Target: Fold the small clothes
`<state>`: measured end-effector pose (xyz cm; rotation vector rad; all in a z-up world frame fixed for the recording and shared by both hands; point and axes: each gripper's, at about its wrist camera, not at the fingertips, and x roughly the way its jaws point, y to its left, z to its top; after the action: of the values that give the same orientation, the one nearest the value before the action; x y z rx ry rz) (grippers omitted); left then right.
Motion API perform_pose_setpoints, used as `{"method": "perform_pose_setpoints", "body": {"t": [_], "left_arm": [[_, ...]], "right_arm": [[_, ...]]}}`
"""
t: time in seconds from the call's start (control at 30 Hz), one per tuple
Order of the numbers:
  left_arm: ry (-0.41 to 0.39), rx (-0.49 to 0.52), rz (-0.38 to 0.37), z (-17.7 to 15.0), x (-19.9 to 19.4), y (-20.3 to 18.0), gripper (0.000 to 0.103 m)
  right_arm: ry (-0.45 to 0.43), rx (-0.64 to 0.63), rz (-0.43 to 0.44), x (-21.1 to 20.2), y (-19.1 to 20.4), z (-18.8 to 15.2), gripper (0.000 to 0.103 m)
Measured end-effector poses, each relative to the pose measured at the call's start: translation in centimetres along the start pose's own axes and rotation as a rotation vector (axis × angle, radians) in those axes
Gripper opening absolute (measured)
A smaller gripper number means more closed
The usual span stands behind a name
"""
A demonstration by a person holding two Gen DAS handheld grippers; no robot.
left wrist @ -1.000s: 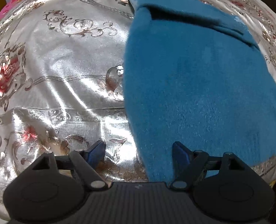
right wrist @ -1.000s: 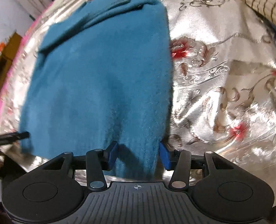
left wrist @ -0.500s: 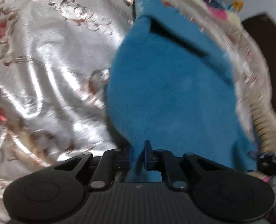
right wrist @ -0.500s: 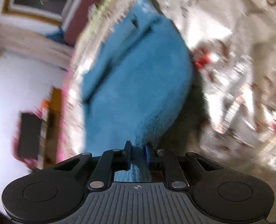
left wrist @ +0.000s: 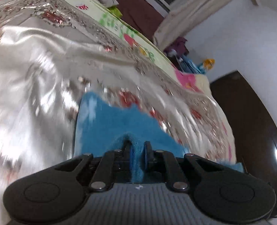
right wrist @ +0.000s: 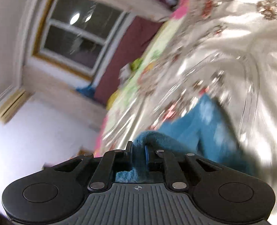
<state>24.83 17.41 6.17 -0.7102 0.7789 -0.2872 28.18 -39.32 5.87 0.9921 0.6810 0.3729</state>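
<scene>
The left hand-held gripper (left wrist: 137,148) is clamped on a bunched edge of the blue sweater (left wrist: 117,125), which rises between its fingers. The right hand-held gripper (right wrist: 138,150) pinches another fold of the same sweater (right wrist: 198,123). From both grips the knit stretches away, lengthwise, onto the shiny silver floral bedspread (left wrist: 37,78). Beyond lies a window (right wrist: 76,35).
</scene>
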Motion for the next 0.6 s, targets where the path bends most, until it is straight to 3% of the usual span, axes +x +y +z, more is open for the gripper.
{"method": "perform_pose_setpoints", "body": {"t": [0.13,0.23,0.3,0.4,0.5,0.53,0.6], "left_arm": [[-0.024,-0.029,0.100,2.6,5.3,1.8,0.016],[0.004,-0.065,0.180,2.5,8.3,4.0,0.018],[-0.007,-0.112,0.175,2.0,8.9,5.3,0.021],[-0.029,-0.219,0.103,1.7,8.2,6.9,0.028],[-0.054,-0.229,0.107,1.7,7.3,6.7,0.031],[-0.074,-0.222,0.114,1.9,7.0,6.5,0.034],[-0.131,-0.223,0.134,2.2,5.9,6.1,0.050]], "right_arm": [[-0.038,0.072,-0.126,5.4,-3.0,1.9,0.015],[-0.021,0.148,-0.193,8.3,-5.4,2.1,0.018],[-0.016,0.157,-0.177,9.0,-6.2,2.1,0.026],[-0.013,0.175,-0.121,9.2,-6.7,2.6,0.039],[-0.014,0.112,-0.114,8.8,-5.6,2.8,0.047],[-0.025,0.081,-0.117,8.7,-5.1,2.8,0.052],[-0.034,0.057,-0.116,8.6,-4.6,3.0,0.056]]}}
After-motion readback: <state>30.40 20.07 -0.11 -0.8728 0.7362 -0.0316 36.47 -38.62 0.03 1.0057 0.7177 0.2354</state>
